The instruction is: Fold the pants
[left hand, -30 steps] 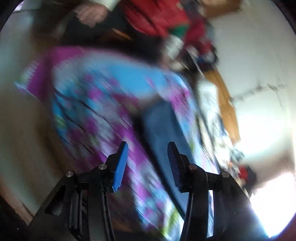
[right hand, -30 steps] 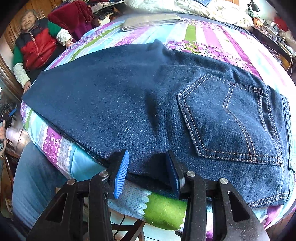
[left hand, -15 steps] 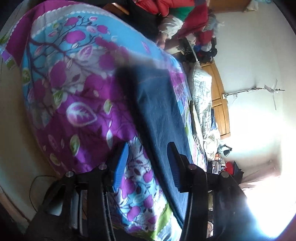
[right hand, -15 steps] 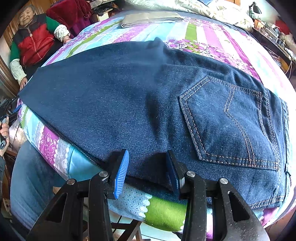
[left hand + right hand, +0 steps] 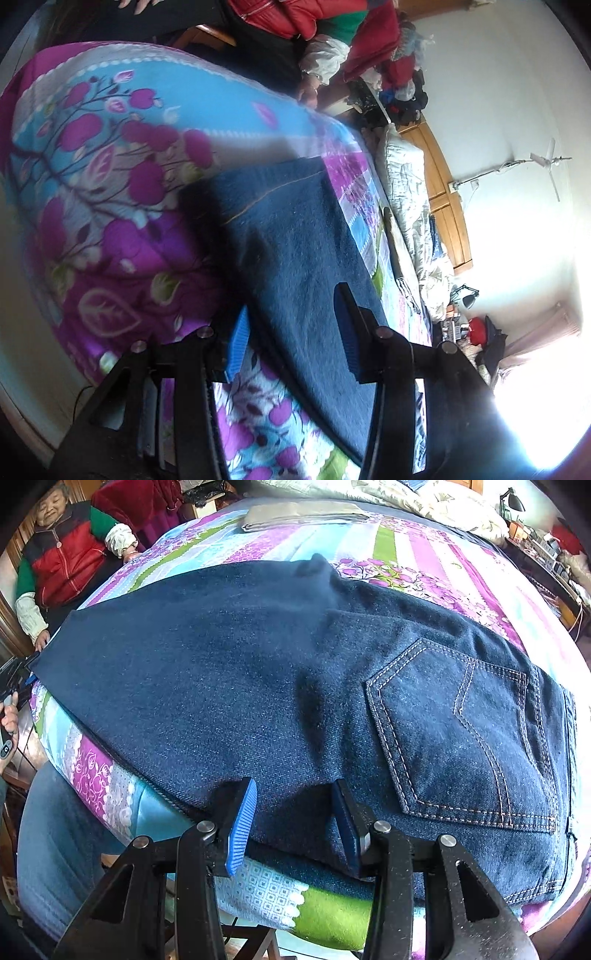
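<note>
Denim pants (image 5: 280, 686) — flat, stitched pocket (image 5: 465, 738) — on quilted bedspread (image 5: 388, 546).

Left wrist view: low at the bed's foot corner, rolled sideways, looking along the dark jeans (image 5: 295, 236) toward the headboard wall — fabric close under the lens. Right wrist view: level, at the bed's long edge, facing across the bedspread (image 5: 424, 546), the jeans close beneath the lens (back pocket side). Shared: the jeans, bedspread, and the seated person in a red vest (image 5: 66, 561).
</note>
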`<action>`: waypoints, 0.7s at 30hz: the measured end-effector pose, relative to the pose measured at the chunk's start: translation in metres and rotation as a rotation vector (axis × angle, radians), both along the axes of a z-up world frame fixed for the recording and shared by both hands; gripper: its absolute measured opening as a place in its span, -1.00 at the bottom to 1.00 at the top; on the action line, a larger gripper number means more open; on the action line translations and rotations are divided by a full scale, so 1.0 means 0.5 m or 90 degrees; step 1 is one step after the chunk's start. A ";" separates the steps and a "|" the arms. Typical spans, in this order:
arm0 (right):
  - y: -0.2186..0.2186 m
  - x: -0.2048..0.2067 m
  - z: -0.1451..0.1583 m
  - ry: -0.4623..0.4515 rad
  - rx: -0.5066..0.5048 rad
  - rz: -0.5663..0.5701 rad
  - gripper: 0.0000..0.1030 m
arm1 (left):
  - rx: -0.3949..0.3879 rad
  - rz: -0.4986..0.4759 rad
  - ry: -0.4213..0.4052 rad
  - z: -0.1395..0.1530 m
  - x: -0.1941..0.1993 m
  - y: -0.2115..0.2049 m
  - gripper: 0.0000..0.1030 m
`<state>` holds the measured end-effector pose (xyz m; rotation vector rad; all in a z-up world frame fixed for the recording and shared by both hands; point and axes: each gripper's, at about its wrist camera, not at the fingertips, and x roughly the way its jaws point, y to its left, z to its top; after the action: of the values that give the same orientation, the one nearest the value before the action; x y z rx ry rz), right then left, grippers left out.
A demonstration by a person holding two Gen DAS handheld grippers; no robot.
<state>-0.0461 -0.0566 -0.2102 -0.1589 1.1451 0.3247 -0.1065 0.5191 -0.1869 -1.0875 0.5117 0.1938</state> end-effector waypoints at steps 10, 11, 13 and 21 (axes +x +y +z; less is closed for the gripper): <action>0.050 0.002 0.084 -0.092 0.044 0.025 -0.18 | 0.064 0.025 0.036 0.004 0.008 0.009 -0.89; 0.059 0.020 0.083 -0.089 0.064 0.023 -0.23 | 0.077 0.024 0.039 0.011 0.008 0.005 -0.89; 0.077 0.045 0.069 -0.065 0.098 0.018 -0.31 | 0.106 0.024 0.035 0.036 0.012 -0.006 -0.89; 0.086 0.067 0.062 -0.068 0.142 0.023 -0.31 | 0.320 -0.088 -0.027 0.235 0.090 -0.171 -0.89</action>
<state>-0.0128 -0.0138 -0.1794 -0.0005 0.9932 0.4670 -0.0613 0.4337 -0.0692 -0.5626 0.4662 0.1656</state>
